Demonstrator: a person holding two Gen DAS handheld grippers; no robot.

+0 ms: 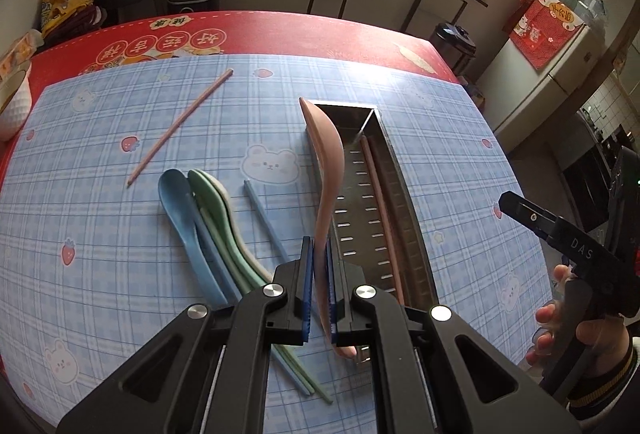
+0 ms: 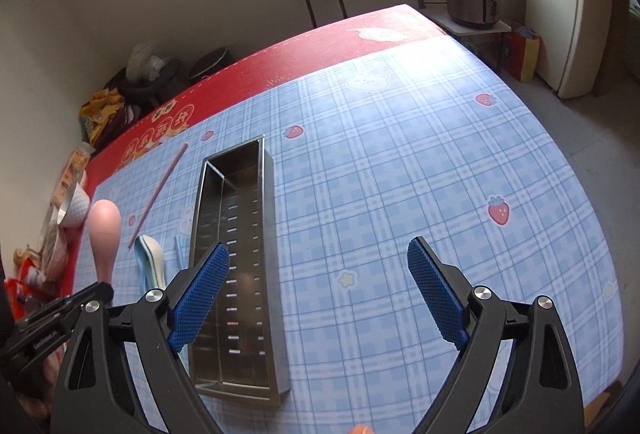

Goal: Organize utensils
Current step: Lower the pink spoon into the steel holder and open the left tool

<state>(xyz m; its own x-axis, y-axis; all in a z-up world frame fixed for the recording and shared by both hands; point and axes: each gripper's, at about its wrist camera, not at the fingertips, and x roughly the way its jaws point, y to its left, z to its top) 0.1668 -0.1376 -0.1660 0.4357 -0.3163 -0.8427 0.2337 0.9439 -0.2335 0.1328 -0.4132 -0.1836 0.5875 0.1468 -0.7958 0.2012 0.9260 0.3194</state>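
Blue ribbed pads of the left gripper pinch the handle of a pink spoon, whose bowl stands lifted above the near-left rim of the long steel utensil tray; the right gripper hangs over the tray with its fingers spread wide and nothing between them. A pink chopstick already lies along the tray's slotted floor. On the blue checked tablecloth just left of the tray wait a blue spoon, a green spoon overlapping it, a blue chopstick and, farther off toward the red border, a second pink chopstick.

The step in hand looks to be laying the spoon into the tray. Done well, that would mean carrying the spoon sideways until it lines up with the tray's length, lowering the bowl end toward the far wall, and letting go only once the handle is inside the rim, so it settles beside the chopstick instead of across it. The grip sits low on the handle, so the long free end may swing; a slow, level descent should keep it from striking the steel edge. The open right gripper should stay clear of the tray's mouth.
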